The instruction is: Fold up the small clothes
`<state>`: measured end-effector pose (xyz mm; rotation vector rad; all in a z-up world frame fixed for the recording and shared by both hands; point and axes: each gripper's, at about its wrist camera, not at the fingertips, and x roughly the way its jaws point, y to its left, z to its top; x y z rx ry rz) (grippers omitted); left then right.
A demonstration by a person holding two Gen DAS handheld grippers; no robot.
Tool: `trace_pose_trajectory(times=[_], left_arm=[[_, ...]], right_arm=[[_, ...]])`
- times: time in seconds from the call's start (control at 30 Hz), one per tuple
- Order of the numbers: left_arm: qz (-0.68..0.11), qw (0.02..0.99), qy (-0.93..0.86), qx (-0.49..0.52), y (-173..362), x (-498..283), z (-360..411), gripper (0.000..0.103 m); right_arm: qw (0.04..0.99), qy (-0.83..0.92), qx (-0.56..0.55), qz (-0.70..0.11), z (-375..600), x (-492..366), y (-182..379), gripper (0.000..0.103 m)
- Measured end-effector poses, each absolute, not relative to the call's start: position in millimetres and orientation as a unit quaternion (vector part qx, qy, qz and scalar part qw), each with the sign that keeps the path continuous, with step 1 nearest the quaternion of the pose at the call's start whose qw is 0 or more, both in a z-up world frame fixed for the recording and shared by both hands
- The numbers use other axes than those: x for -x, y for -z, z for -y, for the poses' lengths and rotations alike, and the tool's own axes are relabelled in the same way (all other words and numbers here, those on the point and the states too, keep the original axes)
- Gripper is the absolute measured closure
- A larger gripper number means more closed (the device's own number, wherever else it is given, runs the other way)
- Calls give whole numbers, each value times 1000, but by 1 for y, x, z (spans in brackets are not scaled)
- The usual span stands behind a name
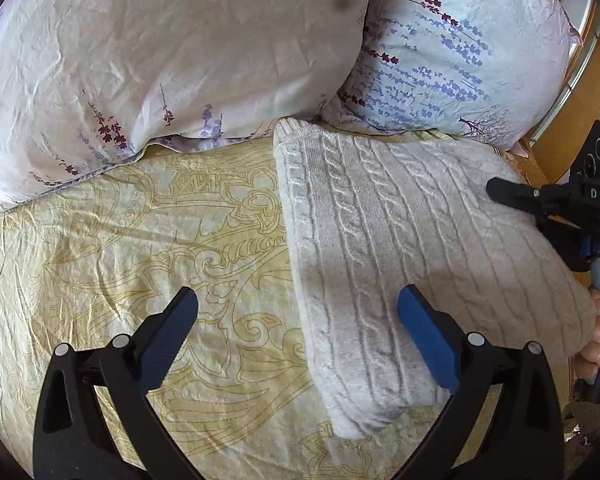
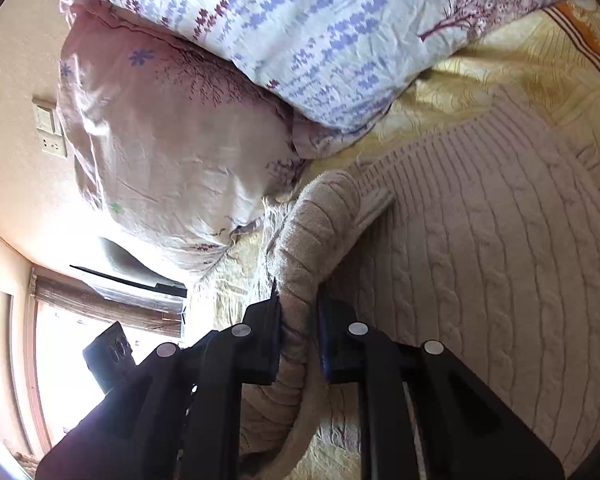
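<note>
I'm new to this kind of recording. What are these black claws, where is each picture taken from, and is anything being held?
A person holds a two-finger gripper in each hand, with a camera on each looking along its fingers. The left camera shows the left gripper open above the yellow bedsheet, beside a folded cream sweater; it holds nothing. The right gripper shows at that picture's right edge. The right camera shows its own jaws shut on a roll of the sweater. Two flowered pillows lie behind.

You have a bed [image 1: 100,248] under a yellow patterned sheet, where a folded cream cable-knit sweater [image 1: 400,240] lies at the right and two floral pillows [image 1: 160,60] sit side by side along the far edge.
</note>
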<state>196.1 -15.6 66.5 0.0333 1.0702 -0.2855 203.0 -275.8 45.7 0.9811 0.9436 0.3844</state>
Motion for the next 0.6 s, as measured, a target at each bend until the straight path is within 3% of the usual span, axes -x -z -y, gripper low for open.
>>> trace_pose_trajectory(times=[0.3,0.6], left_arm=[[-512,847,144,-5,-65,-196,12,3],[-512,839,182,0,-64,-195,15,3]], right_arm=[[780,-134,-488,-368,328,-192,-69,88],[790,-74,-491,-360,366,-173,-59,88]])
